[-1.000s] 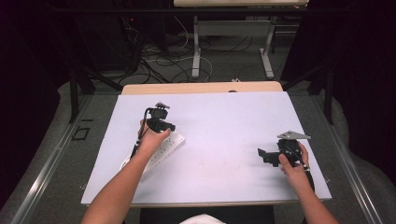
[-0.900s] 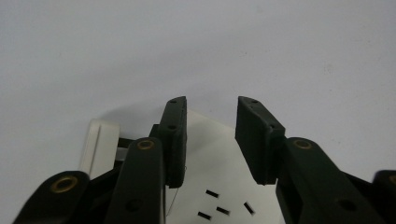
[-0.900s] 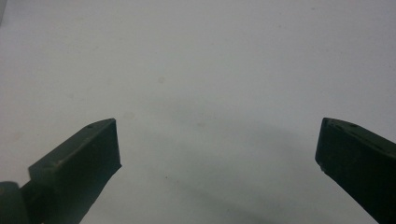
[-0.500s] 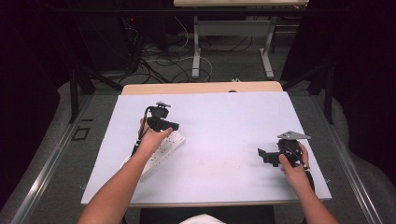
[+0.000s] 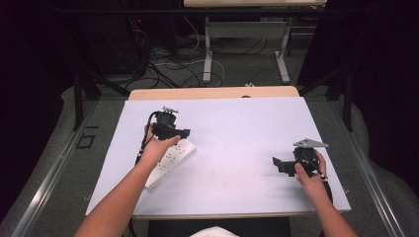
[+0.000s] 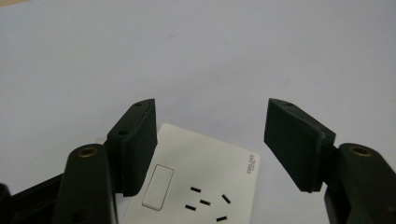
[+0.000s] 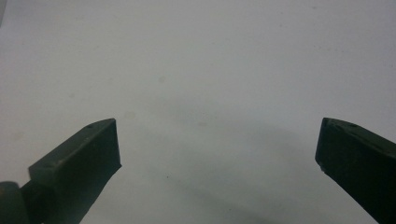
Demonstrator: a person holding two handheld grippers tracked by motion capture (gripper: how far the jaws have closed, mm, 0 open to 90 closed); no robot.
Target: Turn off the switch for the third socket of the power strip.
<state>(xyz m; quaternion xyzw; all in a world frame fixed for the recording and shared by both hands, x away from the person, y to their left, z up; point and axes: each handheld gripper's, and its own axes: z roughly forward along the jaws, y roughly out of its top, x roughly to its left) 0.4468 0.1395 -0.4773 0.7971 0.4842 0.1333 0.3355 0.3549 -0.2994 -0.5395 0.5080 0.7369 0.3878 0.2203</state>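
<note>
A: Where's the power strip (image 5: pixel 170 160)?
B: White, lying flat on the pale surface (image 5: pixel 237 128), left half, long axis running diagonal from near the front edge up twd the middle. Person's left forearm crosses over its near part in the high view.
A: Left tongs (image 5: pixel 184 132)?
B: Above the strip's far end. Jaws have just been opening, now stand apart w/ a clear gap. In the left gripper view (image 6: pixel 210 140) the strip end (image 6: pixel 201 186) sits below & between them: a rectangular switch, a set of socket slots, small grey brand print at the corner. Left pad overlaps the strip's edge in that view; can't tell if it's touching. Right pad is clear of it. Nothing gripped.
A: Right tongs (image 5: pixel 276 163)?
B: Right side of the surface, well apart from the strip, held low in the right hand (image 5: pixel 309 173), grey 3-cornered plate on top. Jaws point twd the middle, spread wide. Right gripper view (image 7: pixel 217 154): bare surface betw. them, nothing held.
</note>
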